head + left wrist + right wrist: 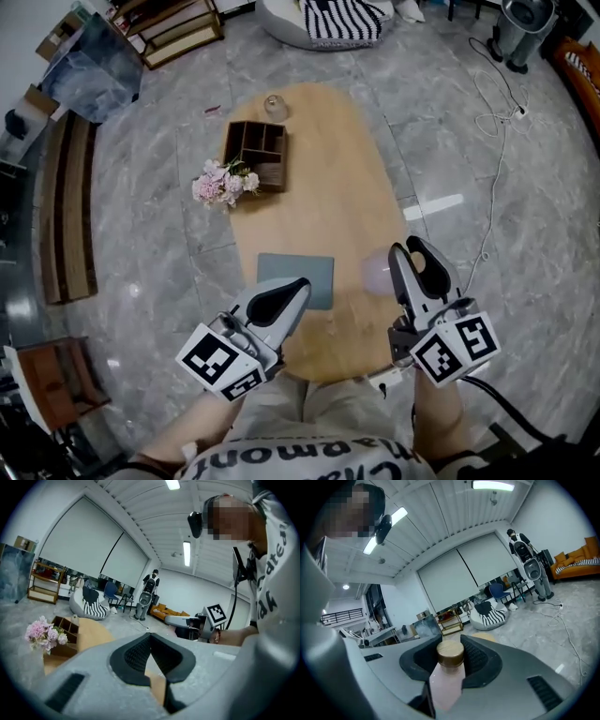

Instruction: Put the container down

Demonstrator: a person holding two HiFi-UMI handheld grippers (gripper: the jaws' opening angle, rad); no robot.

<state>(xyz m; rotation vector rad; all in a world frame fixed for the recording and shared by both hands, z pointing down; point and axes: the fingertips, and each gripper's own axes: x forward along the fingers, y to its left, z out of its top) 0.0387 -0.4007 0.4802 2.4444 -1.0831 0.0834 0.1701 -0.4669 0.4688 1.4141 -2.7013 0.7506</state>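
My right gripper point(410, 246) is shut on a pale pink container point(446, 686) with a round wooden lid point(450, 654). The lid sits between the black pads point(476, 657), and the body runs back toward the camera. In the head view the container point(379, 272) shows as a pale blur over the right edge of the oval wooden table point(328, 206), held above it. My left gripper point(298, 284) hovers over the table's near end by a grey-green mat point(296, 272). Its jaws meet at the tips with nothing between them point(150, 635).
A dark wooden organizer box point(256, 155), a bunch of pink flowers point(223, 183) and a small glass jar point(274, 106) stand at the table's far end. A white cable point(497, 112) trails on the grey floor to the right. A striped beanbag point(337, 21) lies beyond.
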